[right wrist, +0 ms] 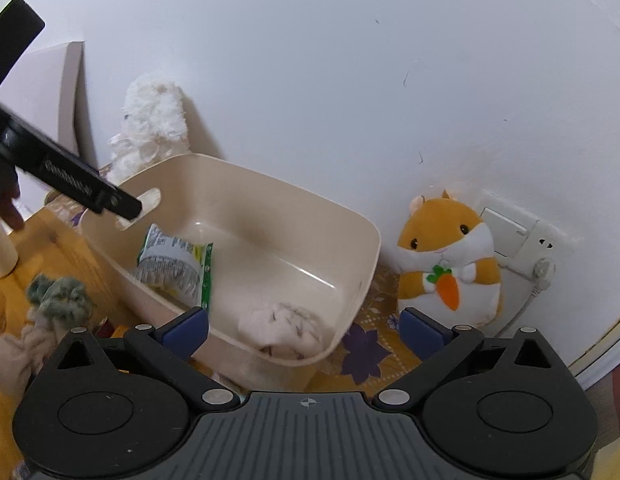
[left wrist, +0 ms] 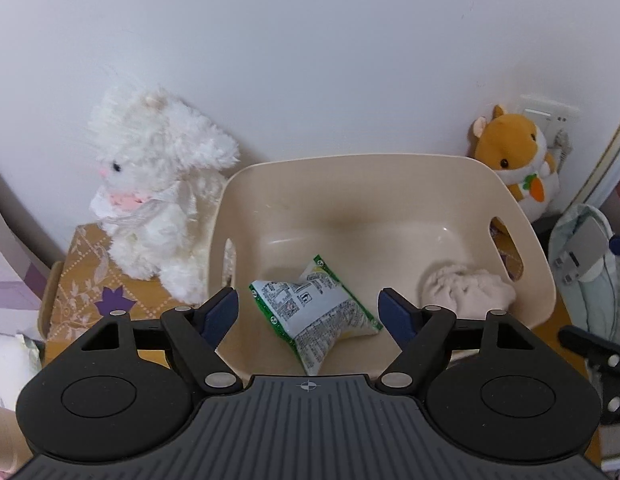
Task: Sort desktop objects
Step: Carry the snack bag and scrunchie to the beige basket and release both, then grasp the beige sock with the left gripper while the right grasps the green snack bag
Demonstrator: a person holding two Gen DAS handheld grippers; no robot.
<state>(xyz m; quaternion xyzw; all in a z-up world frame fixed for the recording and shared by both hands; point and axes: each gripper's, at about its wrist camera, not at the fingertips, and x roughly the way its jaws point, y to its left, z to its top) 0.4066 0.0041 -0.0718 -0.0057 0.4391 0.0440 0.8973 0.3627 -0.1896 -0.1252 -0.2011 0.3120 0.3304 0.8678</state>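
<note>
Beige plastic makes up the storage bin (left wrist: 390,184), which fills the centre of the left wrist view and already holds two things: a green-edged snack packet (left wrist: 314,312) on its floor at lower centre, and a pale pink fuzzy cloth bundle (left wrist: 468,292) in its lower-right corner. The left gripper (left wrist: 308,314) hangs above the packet with both jaws spread wide and nothing between the pads; the right gripper (right wrist: 305,330) also stands wide open and empty, over the bin's near rim beside the cloth.

What remains to sort appears at the lower left of the right wrist view: a grey-green fuzzy bundle (right wrist: 59,296) and a beige cloth (right wrist: 7,354) on the yellow patterned tablecloth (right wrist: 366,344). Both look light, soft and compressible, so I judge a pinch into the thickest bunched part safest; a loose edge would likely unroll or slip. The packet looks puffed and slick, best taken at a crimped end seam.

White rabbit plush (left wrist: 157,196) and orange hamster plush (right wrist: 450,264) sit outside the bin.
</note>
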